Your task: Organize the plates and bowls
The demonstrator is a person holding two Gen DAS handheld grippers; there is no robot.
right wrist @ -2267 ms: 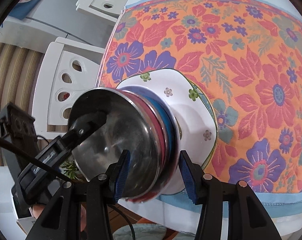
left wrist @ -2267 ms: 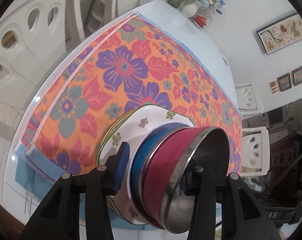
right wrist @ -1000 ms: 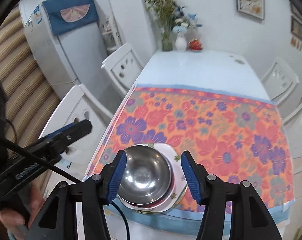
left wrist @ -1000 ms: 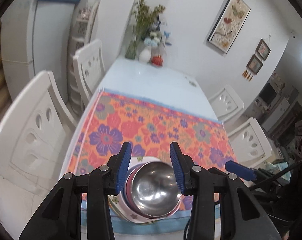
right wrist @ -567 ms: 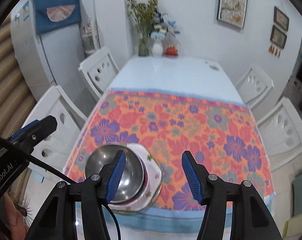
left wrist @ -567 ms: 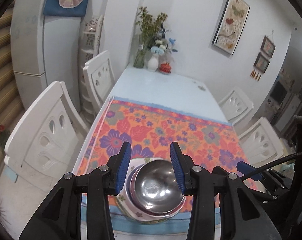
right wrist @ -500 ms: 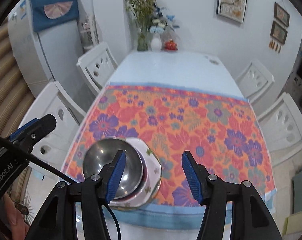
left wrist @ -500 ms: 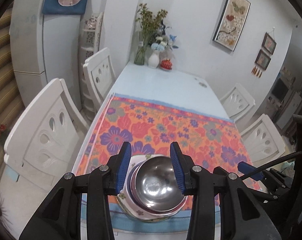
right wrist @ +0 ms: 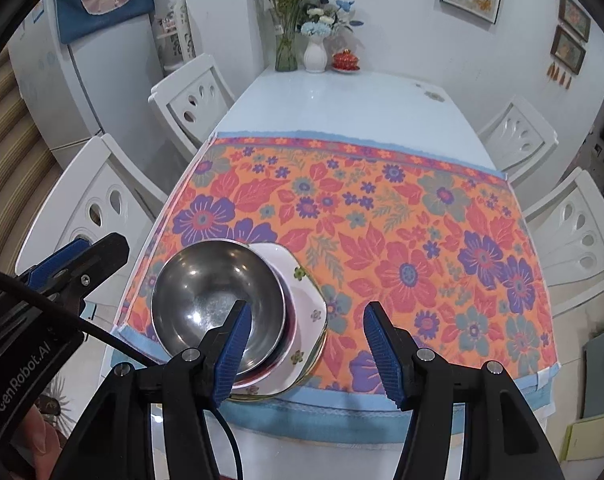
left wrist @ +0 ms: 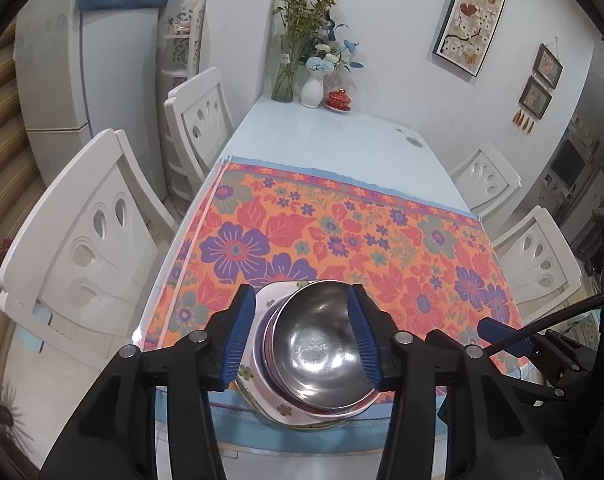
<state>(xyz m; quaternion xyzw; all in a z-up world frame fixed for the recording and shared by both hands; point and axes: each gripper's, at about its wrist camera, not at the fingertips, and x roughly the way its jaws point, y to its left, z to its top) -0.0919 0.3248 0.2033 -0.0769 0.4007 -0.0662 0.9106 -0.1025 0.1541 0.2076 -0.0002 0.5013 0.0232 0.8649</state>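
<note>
A steel bowl tops a stack of coloured dishes on a white square plate with small flowers, at the near left corner of the floral cloth. My left gripper hovers above the stack, jaws opening, framing the bowl without touching it. In the right wrist view the bowl and plate lie low on the left. There my right gripper hangs open and empty above the plate's right edge, with the left gripper left of the stack.
White chairs flank the long pale-blue table. Flower vases and a red cup stand at its far end. A fridge is at the left. The stack sits near the table's front edge.
Both grippers, earlier close against the stack, have drawn back and up from it. Over the last second both sank slightly toward the table and the left jaws widened.
</note>
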